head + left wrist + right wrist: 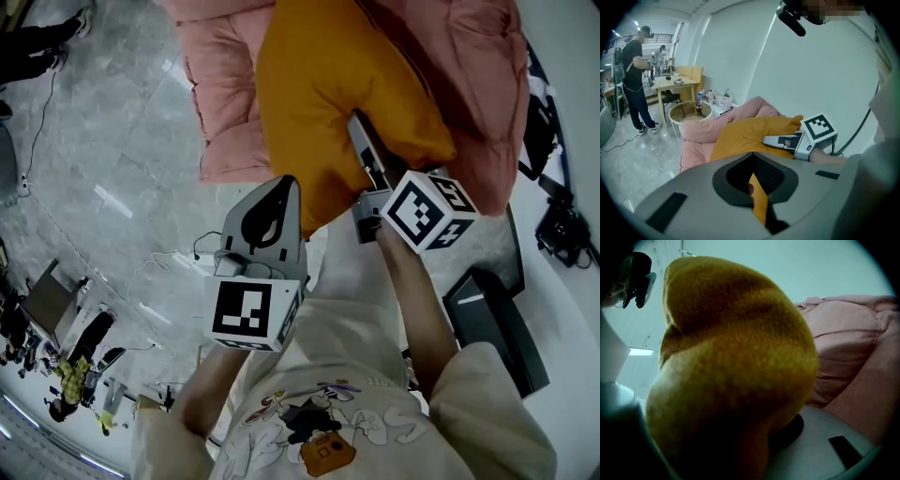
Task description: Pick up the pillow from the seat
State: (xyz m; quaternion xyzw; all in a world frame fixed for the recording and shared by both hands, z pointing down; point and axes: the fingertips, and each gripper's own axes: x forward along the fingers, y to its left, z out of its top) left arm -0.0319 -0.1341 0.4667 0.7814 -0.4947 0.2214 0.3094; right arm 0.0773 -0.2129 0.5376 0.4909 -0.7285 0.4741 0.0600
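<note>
An orange pillow [337,94] hangs just above a pink padded seat [225,94]. My left gripper [286,202] is shut on the pillow's lower corner; in the left gripper view a strip of the orange pillow [750,131] runs down between the jaws of that gripper [759,199]. My right gripper [359,131] grips the pillow's right side. It also shows in the left gripper view [780,140], pressed into the fabric. In the right gripper view the pillow [731,357] bulges over the right gripper [785,432] and hides its fingertips, with the seat [853,343] behind.
Black cases [497,319] and camera gear [562,230] lie on the floor to the right. To the left of the seat stand a round basket table [689,112] with bottles and a wooden desk [675,84], and a person [633,70] stands there. The floor [112,141] is grey stone.
</note>
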